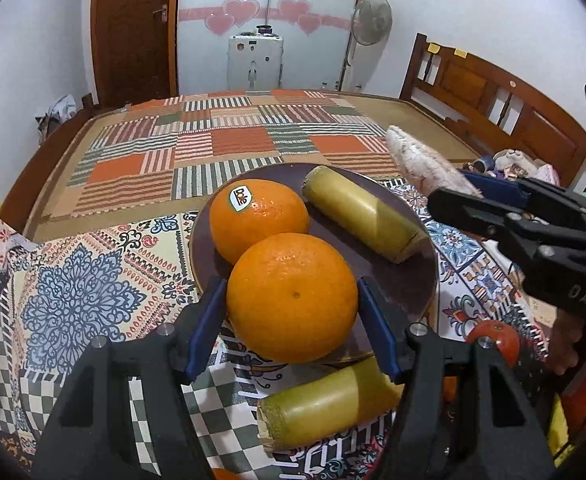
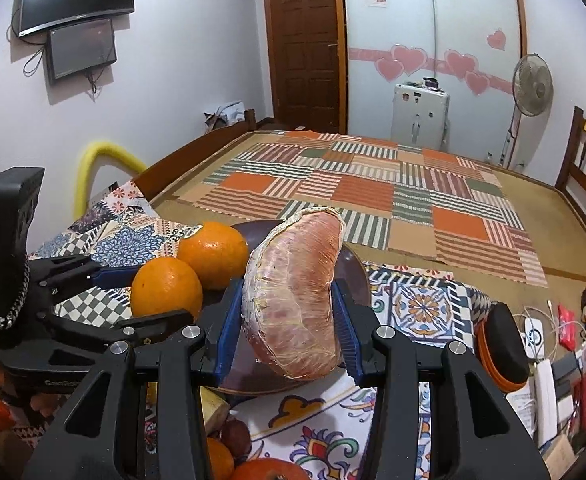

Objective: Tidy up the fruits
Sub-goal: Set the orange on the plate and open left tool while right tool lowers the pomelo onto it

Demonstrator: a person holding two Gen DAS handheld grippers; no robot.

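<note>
With both loads poised over the brown plate (image 1: 413,292), the left gripper (image 1: 293,304) clasped an orange (image 1: 293,296) and the right gripper (image 2: 289,320) pinched a pomelo segment (image 2: 293,292), so placing was underway, each needing lowering and release.

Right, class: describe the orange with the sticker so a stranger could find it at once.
Start at the dark plate on the patterned cloth in front of the bed. Two oranges sit on its left side, touching. The far one is the one: it alone carries a white Dole sticker, and no claw grips it.
</note>
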